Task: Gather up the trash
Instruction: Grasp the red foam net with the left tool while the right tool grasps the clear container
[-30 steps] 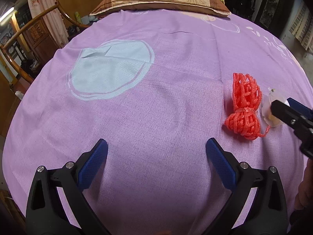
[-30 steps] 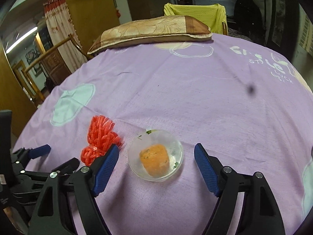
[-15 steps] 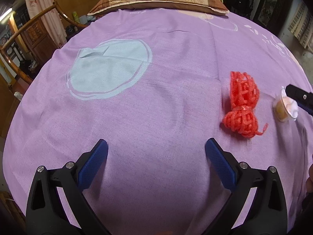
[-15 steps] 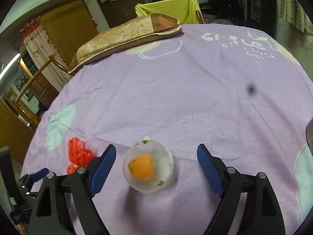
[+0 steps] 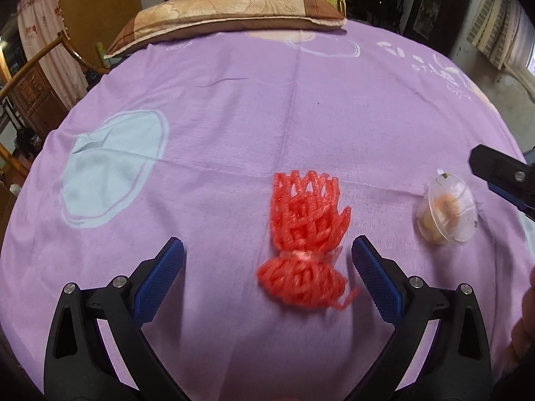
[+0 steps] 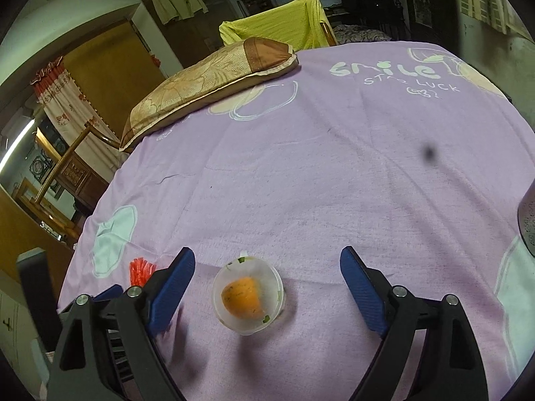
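Observation:
A red foam fruit net (image 5: 306, 244) lies on the purple bedsheet (image 5: 234, 100), between the tips of my open left gripper (image 5: 267, 267). A clear plastic cup (image 5: 446, 209) holding an orange piece lies tipped to its right. In the right wrist view the cup (image 6: 249, 295) sits between the open fingers of my right gripper (image 6: 267, 280), not touched. The net's top (image 6: 141, 269) shows at the left behind the left finger. One right gripper finger (image 5: 501, 173) shows at the right edge of the left wrist view.
A brown patterned pillow (image 5: 227, 16) lies at the far end of the bed. A yellow cloth hangs over a chair (image 6: 277, 26) behind it. A wooden bed frame (image 5: 33, 67) and curtain stand to the left. A grey object (image 6: 528, 224) sits at the right edge.
My left gripper has moved right, so the red net now lies between its fingers. My right gripper has tilted and come nearer over the cup.

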`<act>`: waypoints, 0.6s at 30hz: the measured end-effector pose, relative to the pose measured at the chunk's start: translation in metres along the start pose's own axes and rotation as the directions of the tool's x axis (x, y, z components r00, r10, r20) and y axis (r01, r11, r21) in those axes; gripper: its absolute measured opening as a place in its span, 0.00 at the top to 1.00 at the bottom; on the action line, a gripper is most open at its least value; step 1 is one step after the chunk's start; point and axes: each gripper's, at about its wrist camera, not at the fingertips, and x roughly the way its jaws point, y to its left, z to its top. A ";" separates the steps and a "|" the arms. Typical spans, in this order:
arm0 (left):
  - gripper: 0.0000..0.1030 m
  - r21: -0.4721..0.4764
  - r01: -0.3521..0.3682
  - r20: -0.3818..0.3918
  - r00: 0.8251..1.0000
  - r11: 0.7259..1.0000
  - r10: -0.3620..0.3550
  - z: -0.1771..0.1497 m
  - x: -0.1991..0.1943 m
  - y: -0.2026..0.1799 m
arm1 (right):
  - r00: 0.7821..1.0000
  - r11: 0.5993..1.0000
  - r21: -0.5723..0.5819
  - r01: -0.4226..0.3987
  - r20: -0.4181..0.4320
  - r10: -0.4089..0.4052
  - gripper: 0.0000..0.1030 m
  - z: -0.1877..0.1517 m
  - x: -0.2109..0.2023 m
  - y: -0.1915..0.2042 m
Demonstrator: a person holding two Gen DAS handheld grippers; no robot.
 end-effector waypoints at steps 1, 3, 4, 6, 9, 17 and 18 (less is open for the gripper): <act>0.06 -0.002 -0.010 0.003 1.000 1.000 0.010 0.000 0.004 0.000 | 1.000 1.000 -0.001 -0.001 -0.001 0.001 0.15 0.000 0.000 0.000; 0.06 0.005 -0.025 0.015 1.000 1.000 0.025 -0.001 0.008 0.001 | 1.000 1.000 -0.004 -0.003 -0.007 0.003 0.15 -0.001 0.002 0.002; 0.06 0.007 -0.025 0.021 0.999 1.000 0.025 0.000 0.008 0.002 | 1.000 1.000 -0.009 -0.003 -0.011 0.002 0.15 -0.002 0.003 0.003; 0.06 -0.008 -0.036 0.038 0.999 0.999 0.037 0.001 0.007 0.007 | 1.000 1.000 -0.018 0.000 -0.015 -0.001 0.15 -0.003 0.005 0.005; 0.12 -0.021 -0.035 0.037 0.999 0.999 0.035 0.001 0.007 0.013 | 1.000 1.000 -0.025 0.009 -0.020 -0.009 0.15 -0.005 0.007 0.007; 0.33 -0.057 -0.012 0.054 0.998 0.998 0.015 0.001 0.002 0.024 | 0.999 0.999 -0.035 0.028 -0.043 -0.030 0.15 -0.009 0.017 0.007; 0.36 -0.058 -0.013 0.056 0.998 0.998 0.016 0.001 0.002 0.024 | 0.999 0.999 -0.038 0.029 -0.044 -0.030 0.15 -0.010 0.017 0.008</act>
